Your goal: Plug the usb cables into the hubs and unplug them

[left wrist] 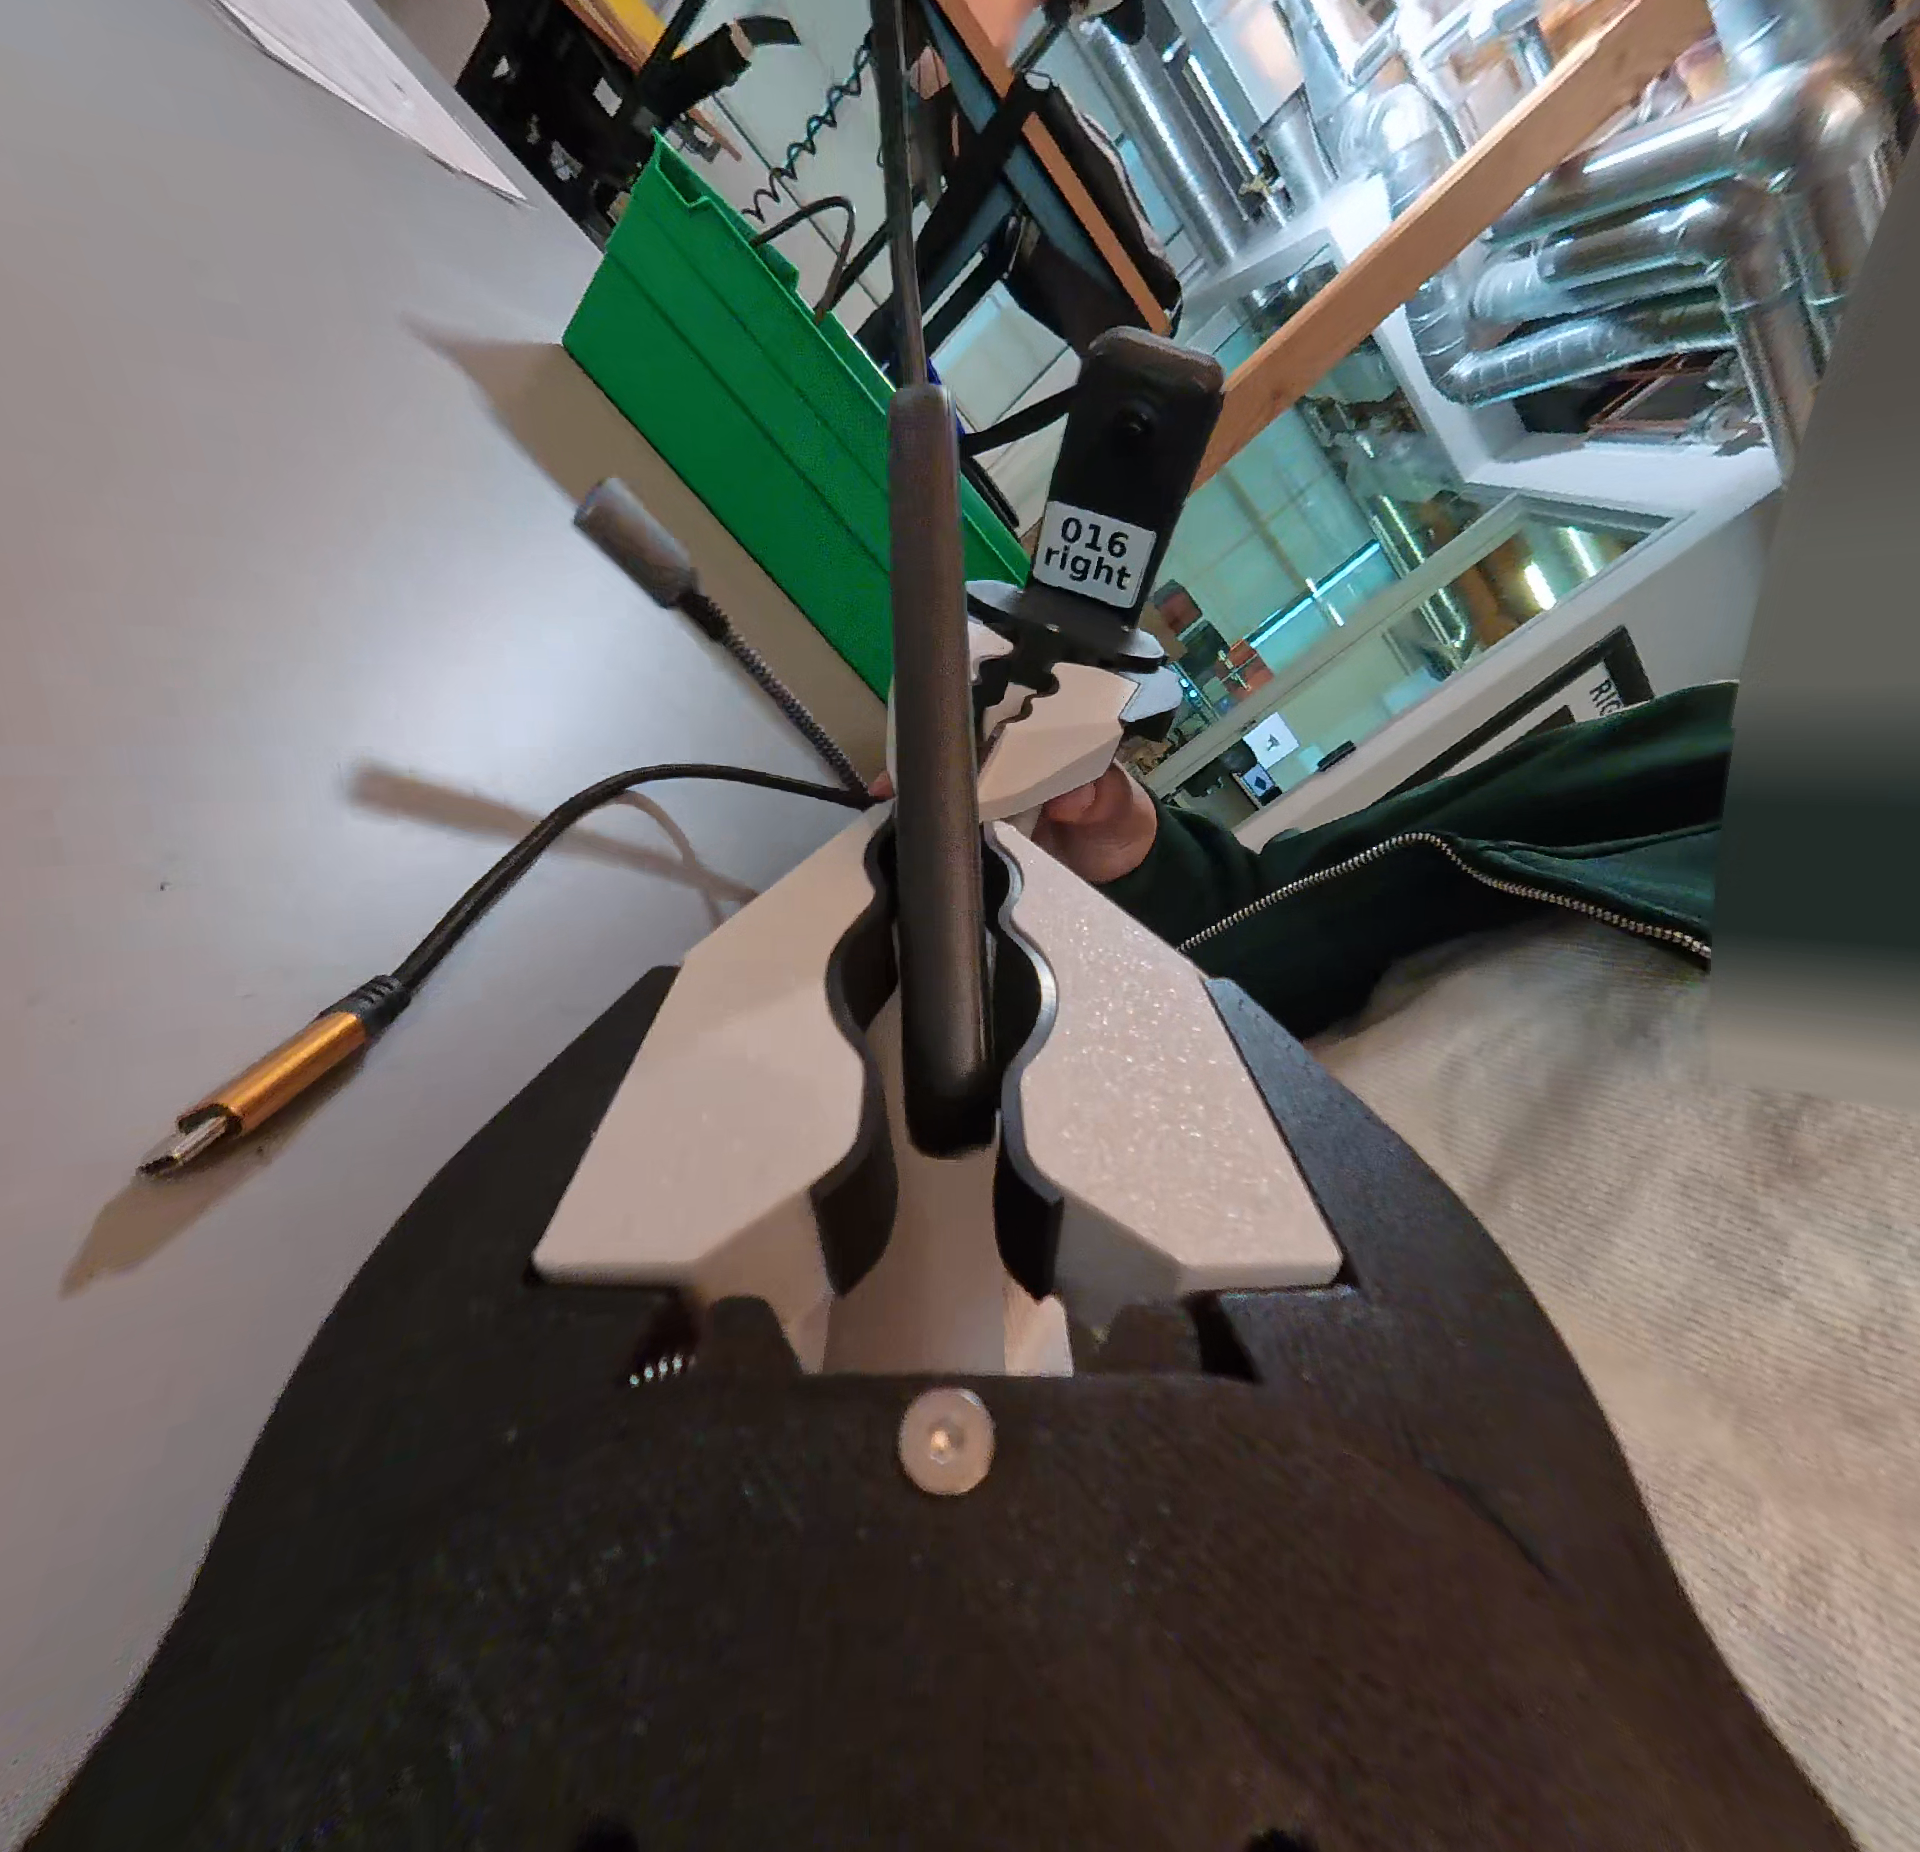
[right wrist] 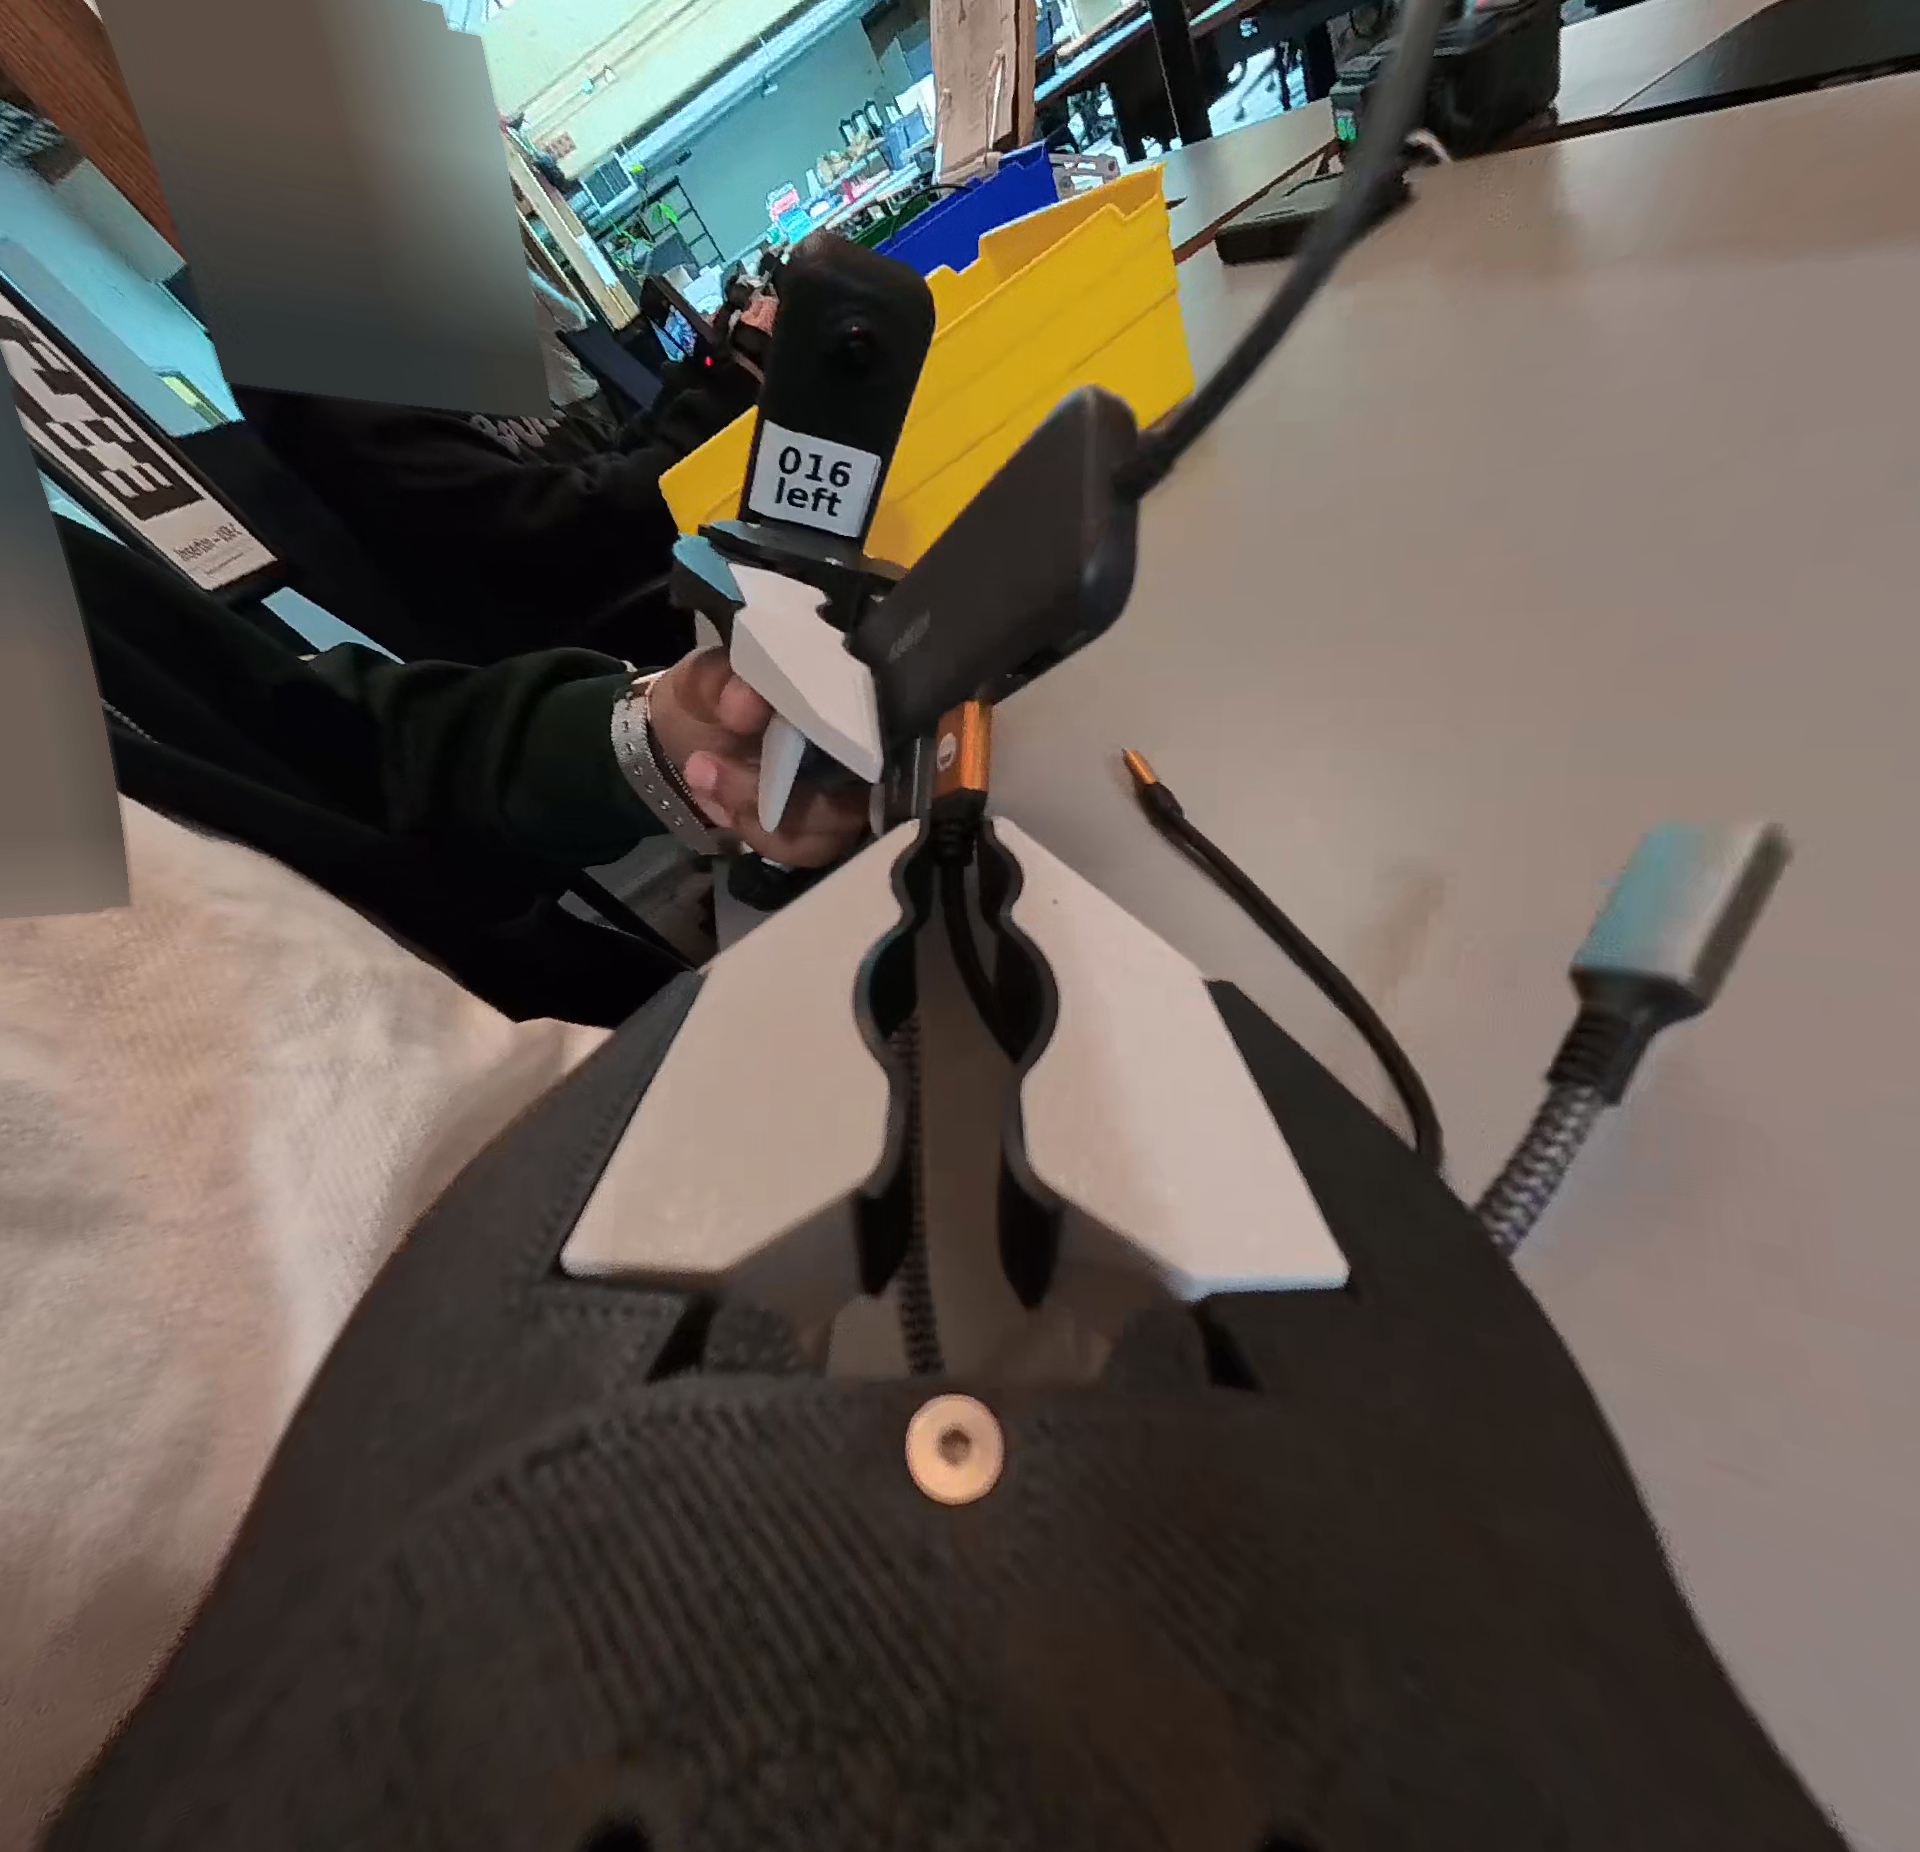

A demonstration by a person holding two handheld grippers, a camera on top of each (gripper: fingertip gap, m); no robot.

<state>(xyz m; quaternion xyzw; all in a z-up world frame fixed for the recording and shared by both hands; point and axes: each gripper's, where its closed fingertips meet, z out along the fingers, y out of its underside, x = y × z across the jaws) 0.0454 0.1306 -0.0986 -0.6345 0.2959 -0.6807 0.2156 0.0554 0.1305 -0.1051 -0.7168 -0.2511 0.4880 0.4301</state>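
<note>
left wrist view: left gripper [left wrist: 940, 867] jaws clenched on the dark hub [left wrist: 935, 763], held edge-on above the worktop [left wrist: 208, 555]; rigid, light, grip flat sides | right wrist view: right gripper [right wrist: 951, 846] jaws clenched on the cable behind the orange plug [right wrist: 961, 753] at the hub's port; cable limp, hold by the stiff shell

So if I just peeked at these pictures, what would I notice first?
Probably the dark hub held up in the air above the table, pinched in the left tool. The right tool meets it from the other side, shut on a cable with an orange plug right at the hub's edge. Then the bright boxes at the table's edges: a green one and a yellow one.
</note>
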